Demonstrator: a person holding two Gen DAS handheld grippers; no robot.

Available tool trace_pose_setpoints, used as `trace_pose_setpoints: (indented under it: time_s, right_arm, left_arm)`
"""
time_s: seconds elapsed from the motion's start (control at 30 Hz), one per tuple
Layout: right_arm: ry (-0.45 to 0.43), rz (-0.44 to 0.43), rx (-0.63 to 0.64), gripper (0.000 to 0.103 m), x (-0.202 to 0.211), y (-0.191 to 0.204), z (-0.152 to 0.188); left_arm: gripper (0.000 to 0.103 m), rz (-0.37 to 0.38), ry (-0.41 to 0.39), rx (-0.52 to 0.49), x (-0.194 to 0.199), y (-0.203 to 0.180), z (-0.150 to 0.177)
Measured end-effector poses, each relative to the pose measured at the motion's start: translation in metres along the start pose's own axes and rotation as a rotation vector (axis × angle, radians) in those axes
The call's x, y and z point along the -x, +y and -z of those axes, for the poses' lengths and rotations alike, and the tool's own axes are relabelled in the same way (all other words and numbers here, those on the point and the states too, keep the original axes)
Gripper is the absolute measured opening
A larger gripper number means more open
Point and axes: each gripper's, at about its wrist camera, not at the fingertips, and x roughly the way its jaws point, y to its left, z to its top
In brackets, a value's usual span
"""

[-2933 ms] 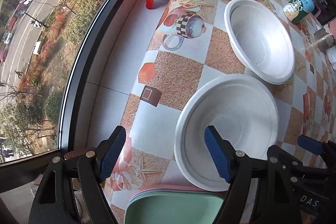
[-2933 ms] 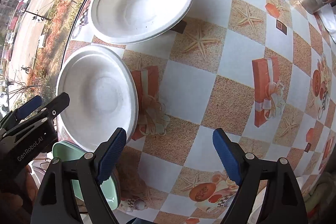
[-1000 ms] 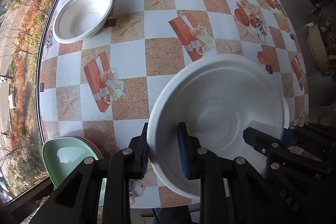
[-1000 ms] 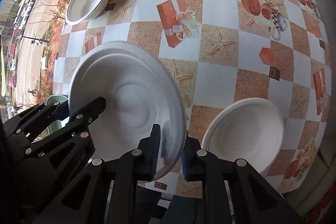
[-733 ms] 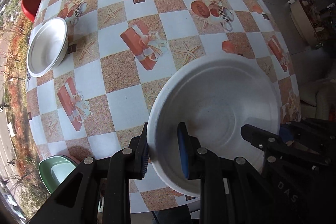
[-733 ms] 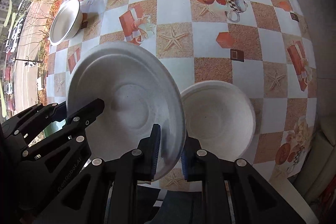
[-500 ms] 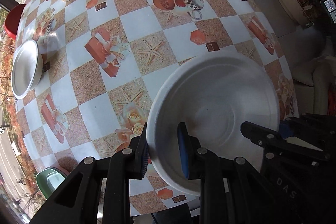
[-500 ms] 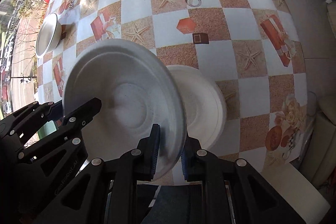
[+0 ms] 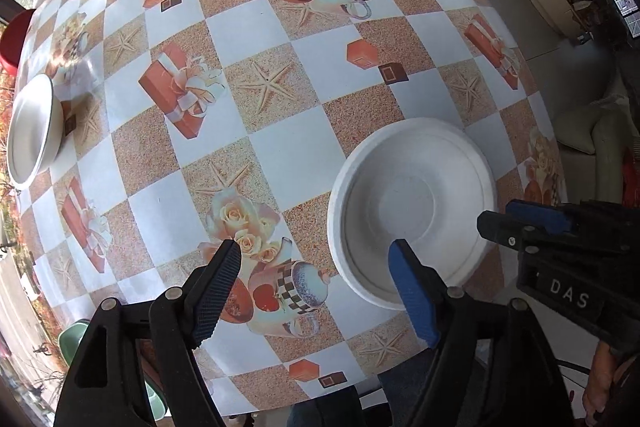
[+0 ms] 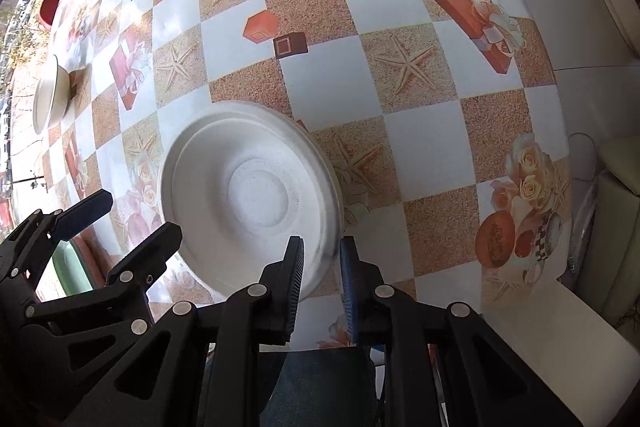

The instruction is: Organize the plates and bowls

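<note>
While left gripper [image 9: 316,287] jaws gape, right gripper [image 10: 320,279] clamps empty white bowl [image 10: 248,203] rim.

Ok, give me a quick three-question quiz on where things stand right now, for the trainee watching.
1. True or false: the left gripper is clamped on the near white bowl.
2. The right gripper has its jaws: A) wide open, B) closed on the near white bowl's rim, C) out of view.
3. Fill in: in the left wrist view, the far white bowl sits near the ___ edge of the table.
Key: 1 false, its jaws stand open; 2 B; 3 left.
</note>
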Motion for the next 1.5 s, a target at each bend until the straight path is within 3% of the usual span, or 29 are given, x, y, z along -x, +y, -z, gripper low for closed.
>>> trace_pose_setpoints:
  time_s: [0.03,0.07,0.1,0.37,0.57,0.97,1.5]
  right_arm:
    - [0.0,0.002,-0.004,0.031,0.0,-0.001,-0.001]
    - [-0.005,0.007,-0.01,0.063,-0.001,0.0,-0.003]
    - [-0.021,0.011,-0.014,0.089,0.001,-0.001,-0.004]
    - [-0.072,0.031,-0.046,0.09,0.022,-0.007,-0.009]
    - [-0.094,0.025,-0.007,0.09,0.035,0.014,-0.01]
    - [-0.097,0.028,0.133,0.09,0.038,0.078,-0.007]
    - [-0.06,0.032,0.201,0.09,0.026,0.108,0.001]
  left_arm:
    - [0.08,0.002,-0.001,0.012,0.002,0.006,0.002]
    - [0.08,0.002,-0.001,0.025,0.003,0.012,0.005]
    - [0.081,0.0,-0.001,0.04,0.004,0.018,0.008]
    - [0.081,0.008,0.016,0.183,0.007,0.061,0.044]
    - [0.081,0.019,-0.009,0.251,0.014,0.08,0.055]
    - [0.081,0.035,-0.059,0.309,0.026,0.101,0.066]
    - [0.081,0.038,-0.079,0.37,0.031,0.116,0.072]
